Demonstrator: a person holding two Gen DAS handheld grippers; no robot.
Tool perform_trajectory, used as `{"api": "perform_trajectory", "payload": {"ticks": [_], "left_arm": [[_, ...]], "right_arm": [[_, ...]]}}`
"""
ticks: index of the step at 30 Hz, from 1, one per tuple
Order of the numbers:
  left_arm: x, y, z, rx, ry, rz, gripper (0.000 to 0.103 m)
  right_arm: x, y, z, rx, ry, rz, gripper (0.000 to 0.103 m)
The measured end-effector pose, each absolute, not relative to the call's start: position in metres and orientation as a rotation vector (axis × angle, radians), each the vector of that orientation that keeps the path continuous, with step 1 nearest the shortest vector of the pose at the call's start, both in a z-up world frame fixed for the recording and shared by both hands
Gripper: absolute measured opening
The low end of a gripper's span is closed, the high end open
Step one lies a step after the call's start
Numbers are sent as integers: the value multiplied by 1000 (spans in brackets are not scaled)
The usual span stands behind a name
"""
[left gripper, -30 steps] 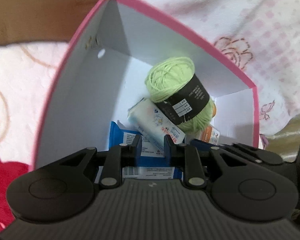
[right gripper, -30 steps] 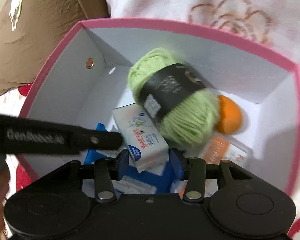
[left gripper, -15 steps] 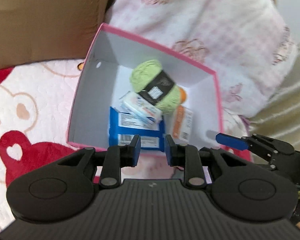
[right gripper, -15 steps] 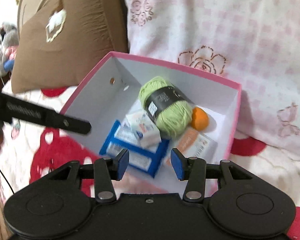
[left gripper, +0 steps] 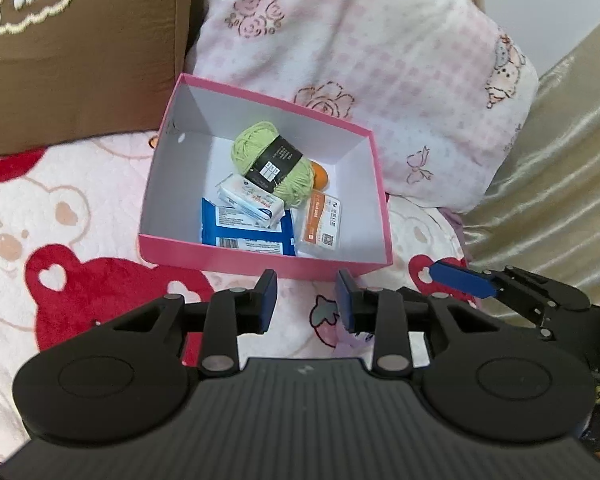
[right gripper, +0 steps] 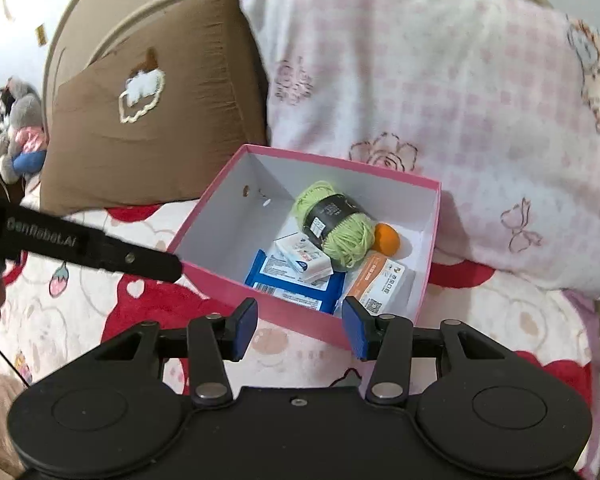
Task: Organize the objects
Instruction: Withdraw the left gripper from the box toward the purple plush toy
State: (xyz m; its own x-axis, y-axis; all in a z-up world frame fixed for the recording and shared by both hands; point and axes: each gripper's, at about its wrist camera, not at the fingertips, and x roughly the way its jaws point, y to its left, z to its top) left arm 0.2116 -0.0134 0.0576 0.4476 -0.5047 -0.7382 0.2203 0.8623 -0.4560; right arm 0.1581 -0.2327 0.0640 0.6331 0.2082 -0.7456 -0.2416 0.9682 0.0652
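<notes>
Both grippers empty, jaws apart: left gripper (left gripper: 307, 301), right gripper (right gripper: 299, 328), just short of the box (right gripper: 284, 312). In box: yarn (right gripper: 336, 226), blue pack (right gripper: 296, 280). "GenRobot.AI" reads on the left one's finger.

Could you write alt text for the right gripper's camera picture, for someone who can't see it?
An open pink box sits on a bear-print blanket, holding green yarn, an orange ball, a blue packet, a small white pack and an orange-white packet. The right gripper hovers open before it.
</notes>
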Motion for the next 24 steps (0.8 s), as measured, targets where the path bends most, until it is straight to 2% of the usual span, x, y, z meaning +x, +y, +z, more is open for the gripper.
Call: {"api": "perform_trajectory", "payload": {"ticks": [13, 18, 20, 24], "left_arm": [[161, -3, 76, -239, 1008, -426, 40], [145, -11, 80, -214, 1018, -453, 50], [139, -14, 79, -204, 1028, -447, 55], [129, -19, 78, -171, 1051, -433, 64]], "right_arm": [[116, -228, 84, -83, 832, 240, 66], [96, -228, 85, -101, 843, 262, 79], [89, -227, 85, -114, 849, 264, 87], [80, -229, 85, -134, 852, 262, 88]]}}
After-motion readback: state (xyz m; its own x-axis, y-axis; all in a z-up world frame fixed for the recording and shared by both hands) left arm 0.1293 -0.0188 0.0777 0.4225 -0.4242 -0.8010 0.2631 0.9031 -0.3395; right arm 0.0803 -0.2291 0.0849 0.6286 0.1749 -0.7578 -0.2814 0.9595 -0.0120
